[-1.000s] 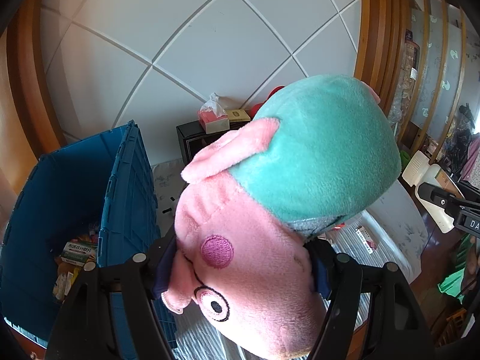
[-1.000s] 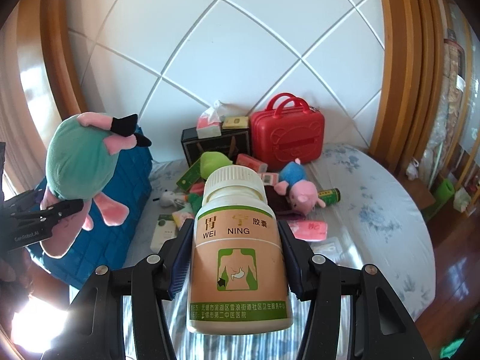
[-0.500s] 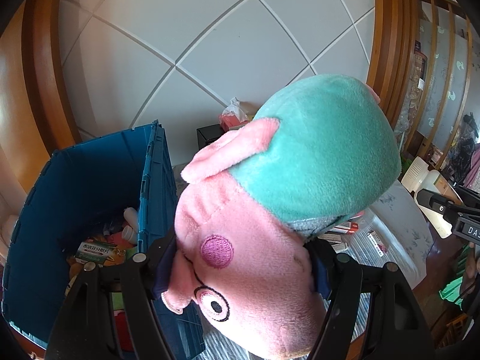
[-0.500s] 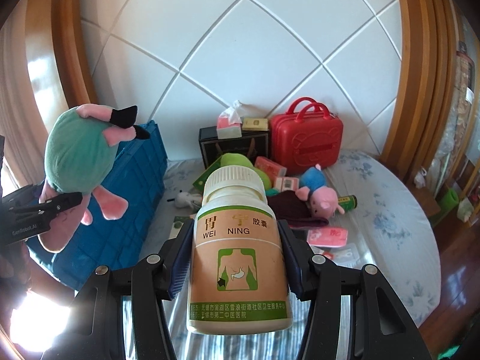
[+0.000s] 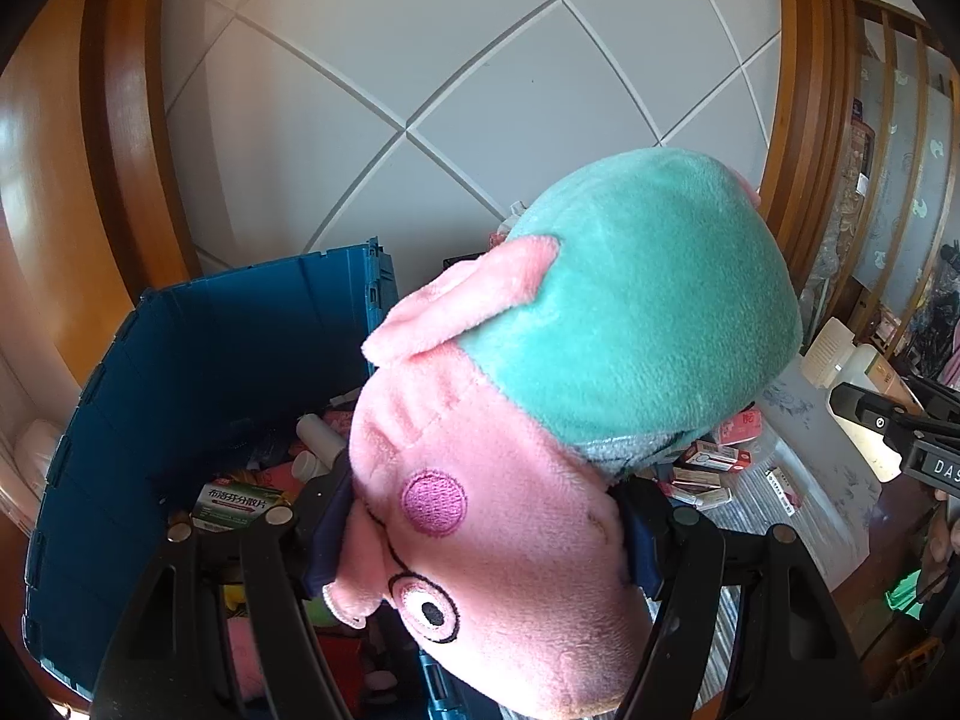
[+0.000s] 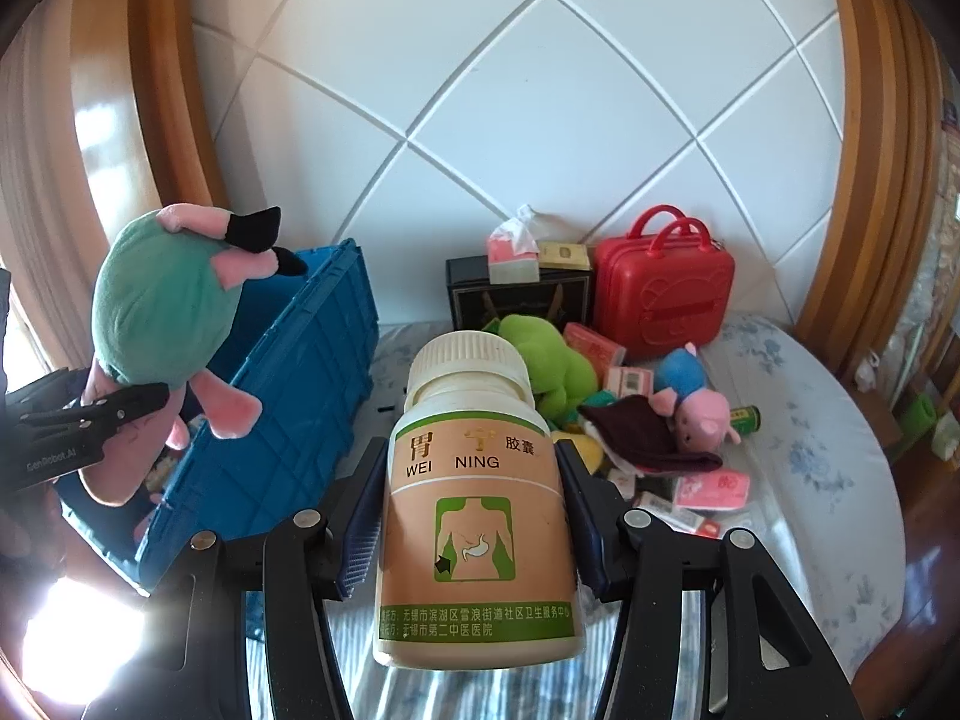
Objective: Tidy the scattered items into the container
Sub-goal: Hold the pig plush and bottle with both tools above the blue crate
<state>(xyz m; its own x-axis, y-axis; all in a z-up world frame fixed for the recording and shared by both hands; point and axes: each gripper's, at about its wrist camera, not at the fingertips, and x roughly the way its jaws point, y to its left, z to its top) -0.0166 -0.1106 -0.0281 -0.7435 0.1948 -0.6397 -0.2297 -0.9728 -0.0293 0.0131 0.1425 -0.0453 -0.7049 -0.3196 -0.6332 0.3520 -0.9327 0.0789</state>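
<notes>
The left claw (image 5: 480, 534) grips a pink-and-green plush pig (image 5: 558, 372) above the open blue crate (image 5: 198, 360), while the right claw (image 6: 474, 516) clamps a white-capped pill bottle (image 6: 474, 498) upright beside the crate, over the bed (image 6: 810, 450).

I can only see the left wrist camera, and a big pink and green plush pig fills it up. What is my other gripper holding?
Observer: Your right gripper is shut on a tan plastic pill bottle with a white cap, held upright.
Operator: Are more toys not in the box yet?
Observer: Yes, a small blue and pink plush pig lies by a dark red cloth.
Operator: Anything big behind them?
Observer: A red plastic case with two handles stands by the white wall.
</notes>
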